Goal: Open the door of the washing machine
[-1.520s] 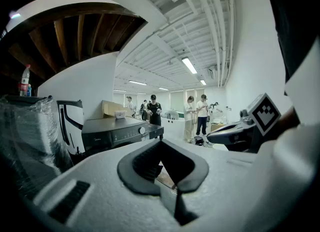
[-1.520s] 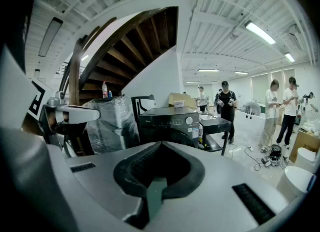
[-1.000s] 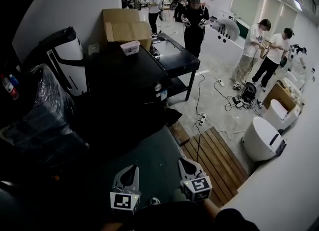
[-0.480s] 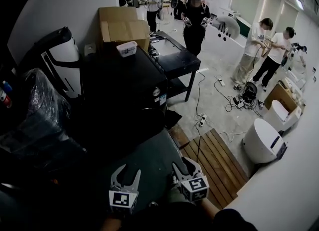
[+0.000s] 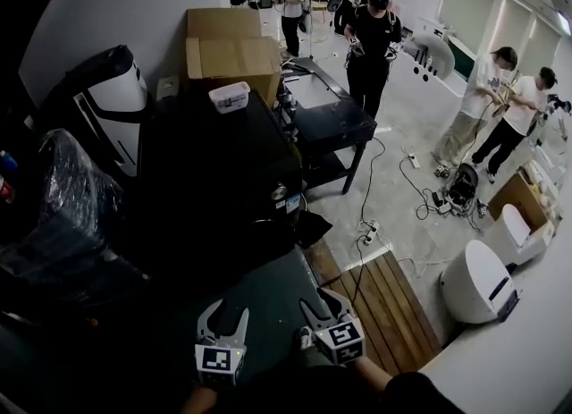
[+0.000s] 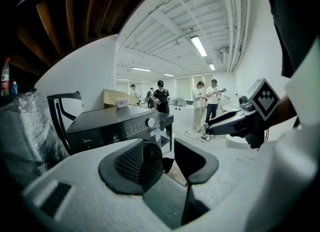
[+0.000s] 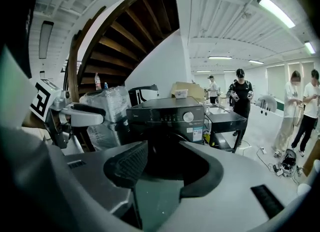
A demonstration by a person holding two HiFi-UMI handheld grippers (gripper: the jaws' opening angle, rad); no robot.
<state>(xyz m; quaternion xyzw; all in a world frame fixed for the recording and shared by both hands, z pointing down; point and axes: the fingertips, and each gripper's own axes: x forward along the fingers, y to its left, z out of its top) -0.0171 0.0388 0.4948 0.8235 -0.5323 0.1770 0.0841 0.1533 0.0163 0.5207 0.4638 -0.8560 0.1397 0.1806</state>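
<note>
From the head view, the washing machine point(image 5: 214, 157) stands ahead of both grippers against the left wall. It is a black box with a flat, glossy top, a round silver knob point(image 5: 279, 191) at its upper front corner and a small white tub point(image 5: 231, 97) resting near its back edge. Its front below the knob is too dark to trace the door's outline. The left gripper point(image 5: 223, 318) and right gripper point(image 5: 320, 307) hover side by side over a grey-green mat point(image 5: 268, 287), well short of the machine. Both sets of jaws have just been opening. In the left gripper view the left gripper point(image 6: 167, 158) has its jaws spread wide with nothing between them. The washing machine point(image 6: 120, 126) lies beyond, showing a control strip of small markings that ends at the knob point(image 6: 150, 122). In the right gripper view the right gripper point(image 7: 165, 163) is likewise wide apart and empty. The washing machine point(image 7: 172, 118) sits straight ahead. Under its panel and knob point(image 7: 188, 117) is a dark round door point(image 7: 167, 148), seemingly closed, framed between the jaws but untouched.
</note>
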